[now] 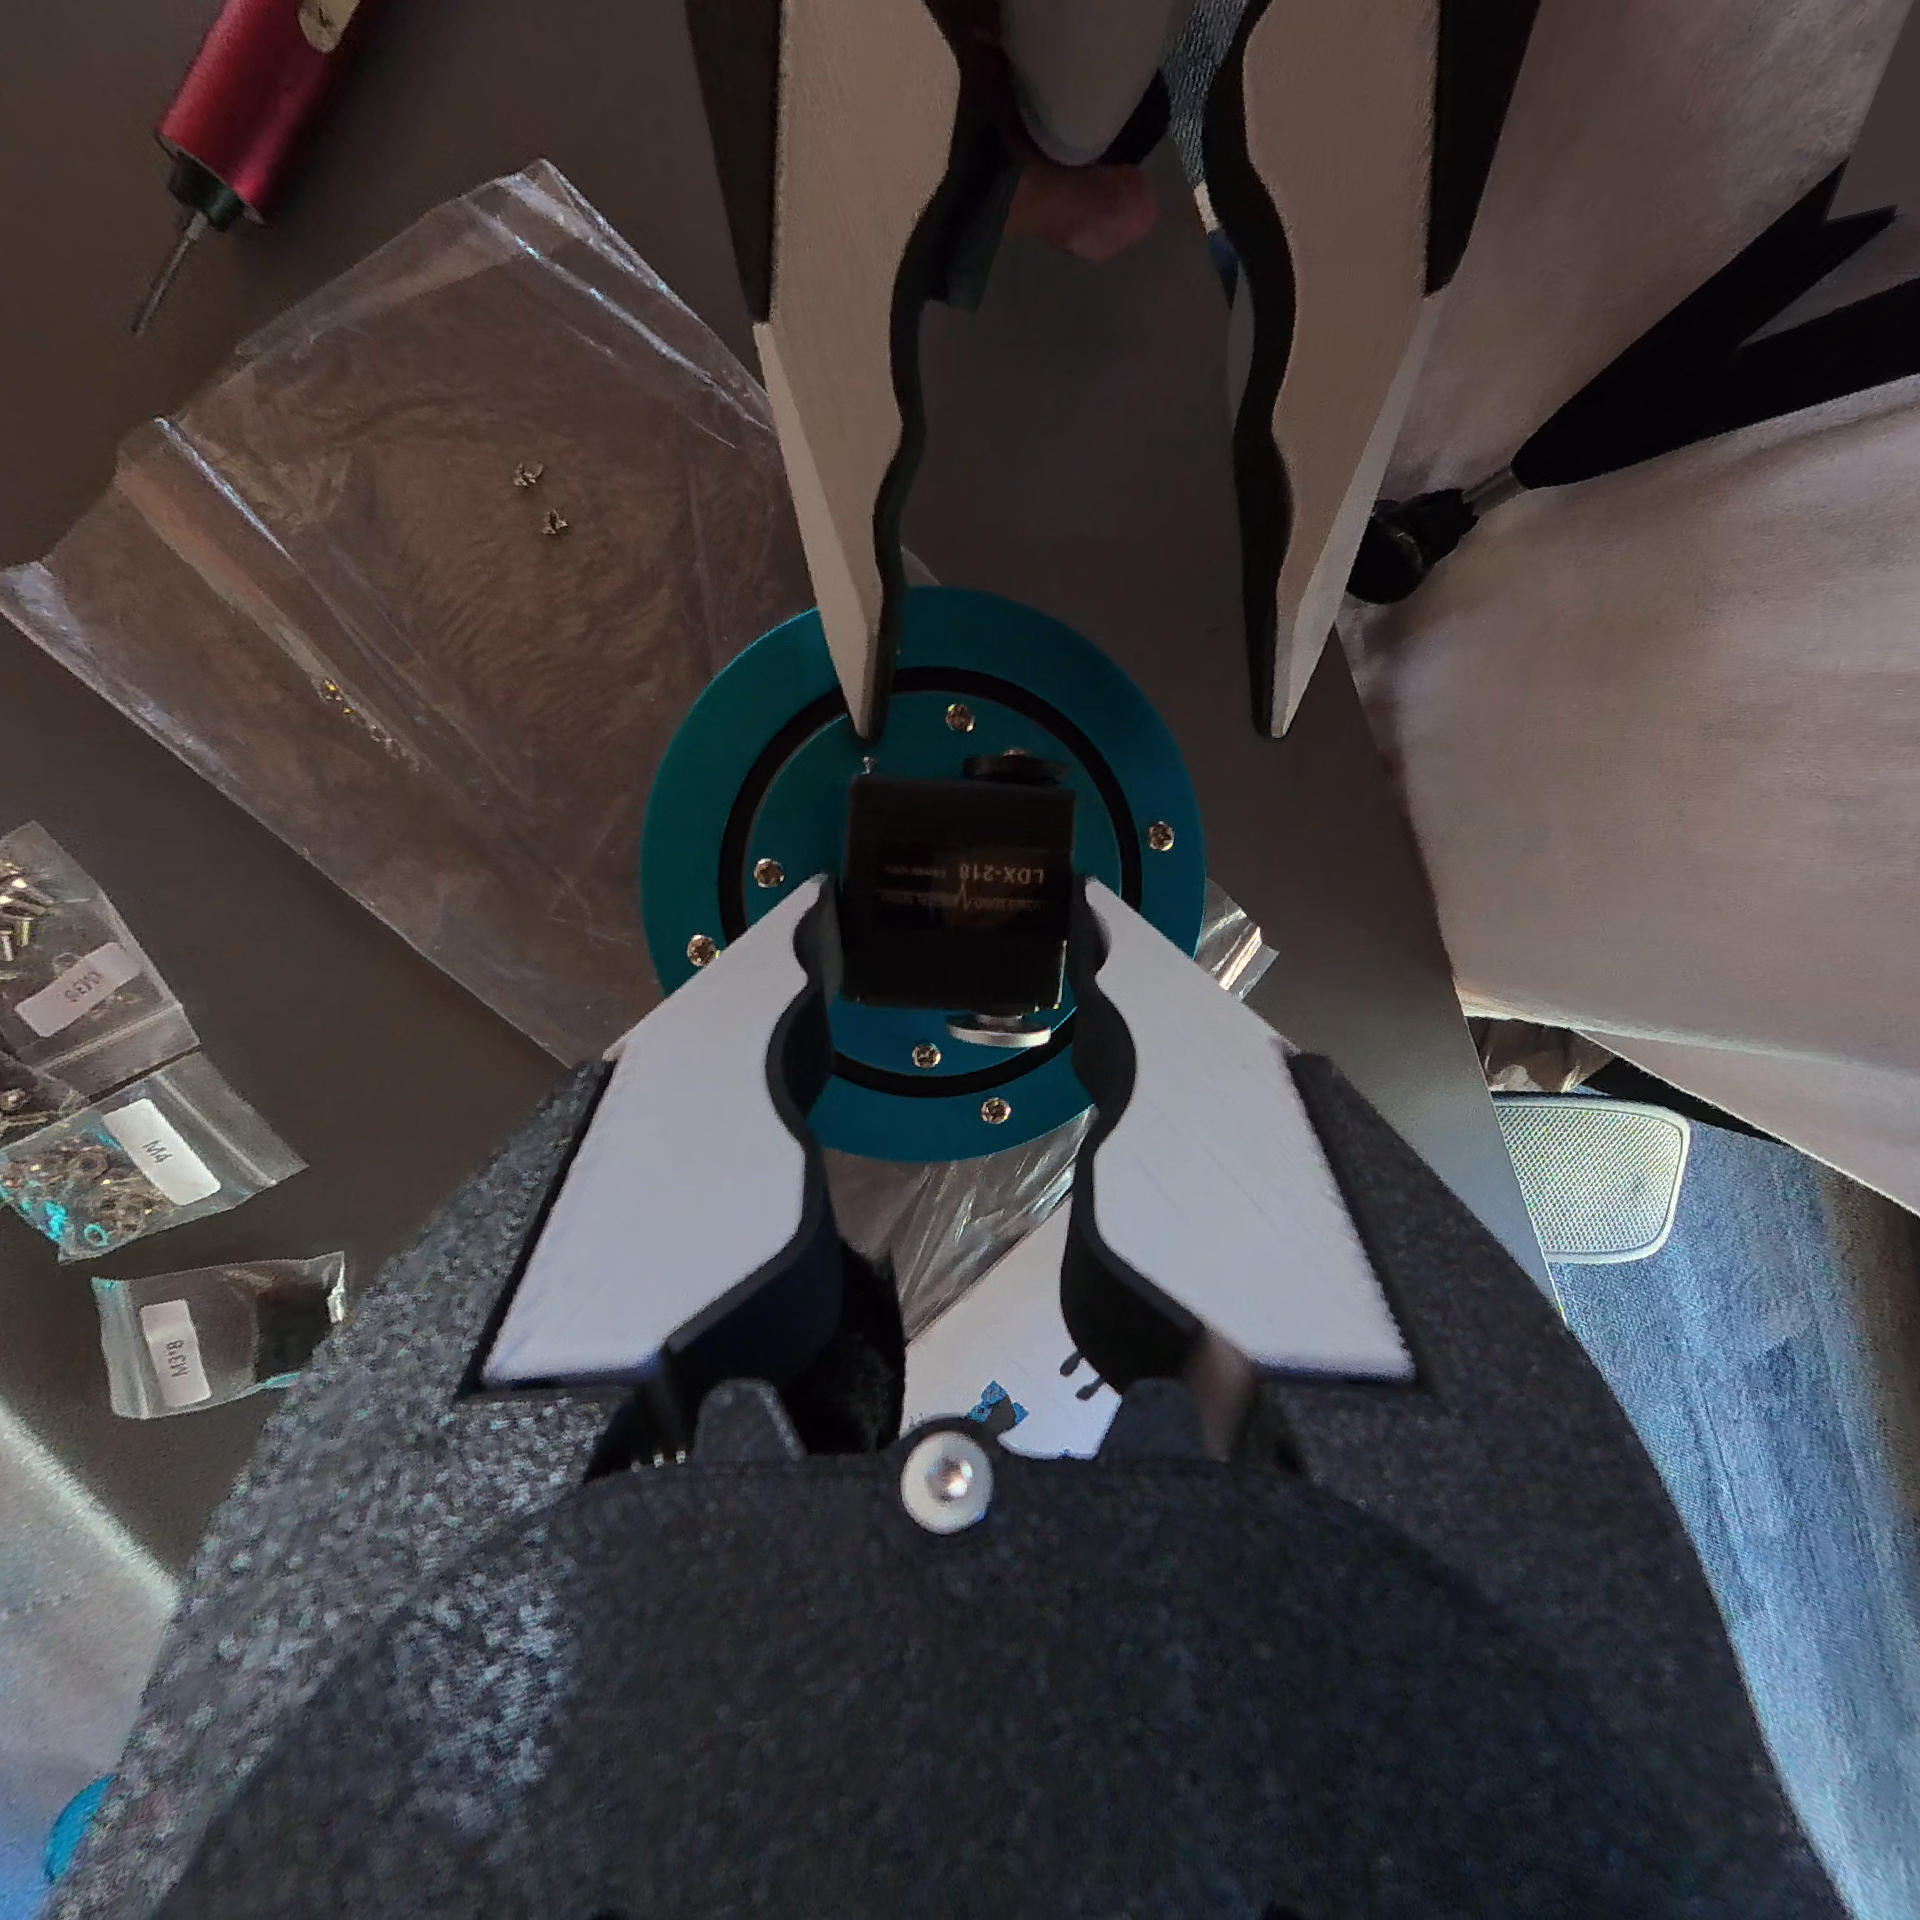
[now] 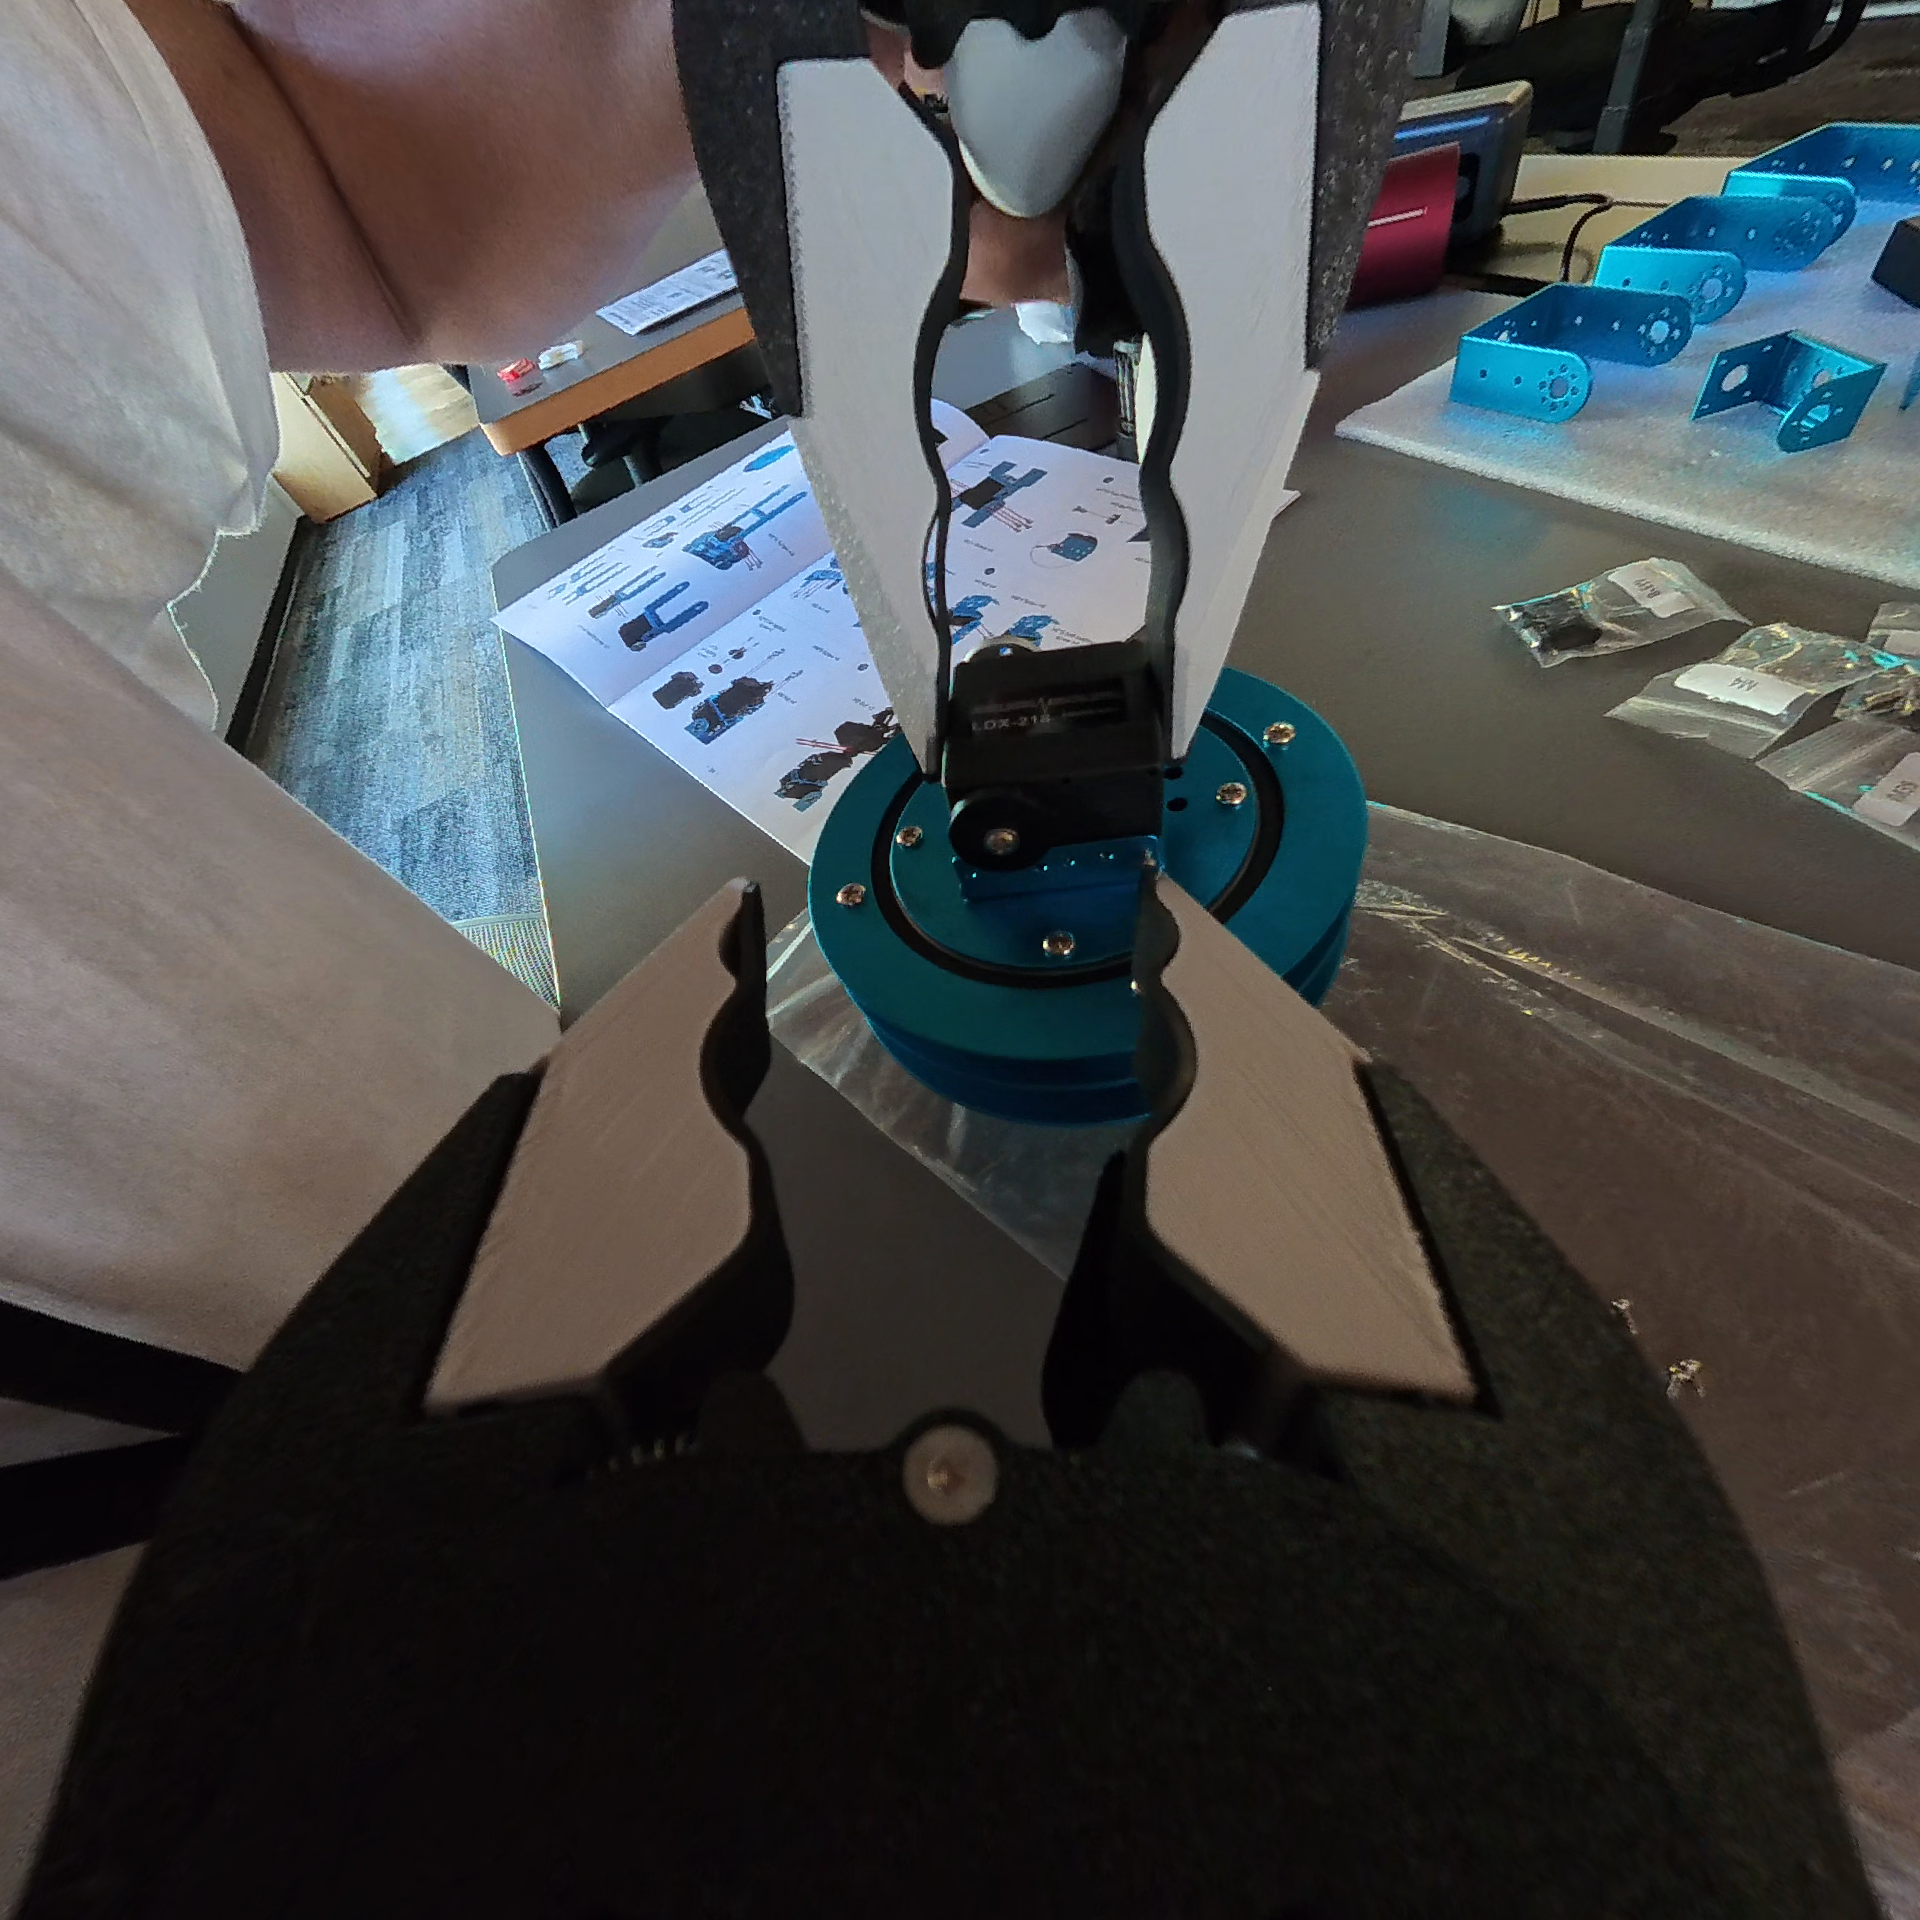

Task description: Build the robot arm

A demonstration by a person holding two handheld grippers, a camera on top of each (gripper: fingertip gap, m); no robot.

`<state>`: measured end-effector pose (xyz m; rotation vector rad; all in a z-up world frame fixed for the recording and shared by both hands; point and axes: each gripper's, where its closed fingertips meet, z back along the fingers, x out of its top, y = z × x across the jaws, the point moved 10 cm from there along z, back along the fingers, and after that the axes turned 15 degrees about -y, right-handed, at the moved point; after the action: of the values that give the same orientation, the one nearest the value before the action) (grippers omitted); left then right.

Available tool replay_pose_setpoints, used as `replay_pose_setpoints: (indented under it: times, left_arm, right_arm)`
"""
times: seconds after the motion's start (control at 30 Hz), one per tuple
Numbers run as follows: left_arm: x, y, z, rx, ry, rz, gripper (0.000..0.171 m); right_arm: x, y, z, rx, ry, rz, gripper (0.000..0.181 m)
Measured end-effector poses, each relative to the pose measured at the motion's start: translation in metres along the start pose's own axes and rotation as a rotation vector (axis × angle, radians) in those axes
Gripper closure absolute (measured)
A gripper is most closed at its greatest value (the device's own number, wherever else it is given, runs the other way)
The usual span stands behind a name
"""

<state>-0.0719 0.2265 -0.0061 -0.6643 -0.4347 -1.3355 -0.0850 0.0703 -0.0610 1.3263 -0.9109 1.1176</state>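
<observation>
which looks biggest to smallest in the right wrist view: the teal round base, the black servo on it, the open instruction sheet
1. instruction sheet, though the left gripper covers part of it
2. teal round base
3. black servo

The sheet lies farther from the camera, so its lead is safe.

Looks like an office doubling as a robotics workbench; grey desk [image 2: 1455, 540] strewn with blue servo brackets [image 2: 1574, 348], bagged screws [image 1: 135, 1153], an assembly manual [image 2: 707, 623], red electric screwdriver [image 1: 249, 114]; carpet tiles [image 2: 416, 644] underneath.
</observation>
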Motion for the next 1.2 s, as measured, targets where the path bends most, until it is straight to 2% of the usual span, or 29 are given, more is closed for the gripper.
replay_pose_setpoints:
  times: [0.23, 0.77, 0.93, 1.03, 1.2]
  left_arm:
    - [0.003, -0.003, 0.000, -0.004, 0.029, -0.012, 0.129]
    - [0.005, 0.004, 0.000, -0.020, 0.051, 0.106, 0.128]
    - [0.008, 0.003, 0.000, -0.024, 0.079, 0.091, 0.129]
    - [0.015, -0.001, 0.005, -0.052, 0.053, 0.068, 0.129]
    - [0.015, 0.002, 0.009, -0.020, 0.113, 0.046, 0.129]
  right_arm:
    - [0.000, 0.001, -0.001, 0.006, 0.000, 0.001, 0.112]
    - [0.001, -0.001, -0.001, 0.006, -0.003, 0.007, 0.112]
    - [0.000, -0.002, -0.002, 0.009, 0.002, 0.014, 0.112]
    - [0.000, -0.002, -0.001, 0.012, 0.000, 0.015, 0.112]
    - [0.000, -0.003, 0.001, 0.015, -0.005, 0.015, 0.112]
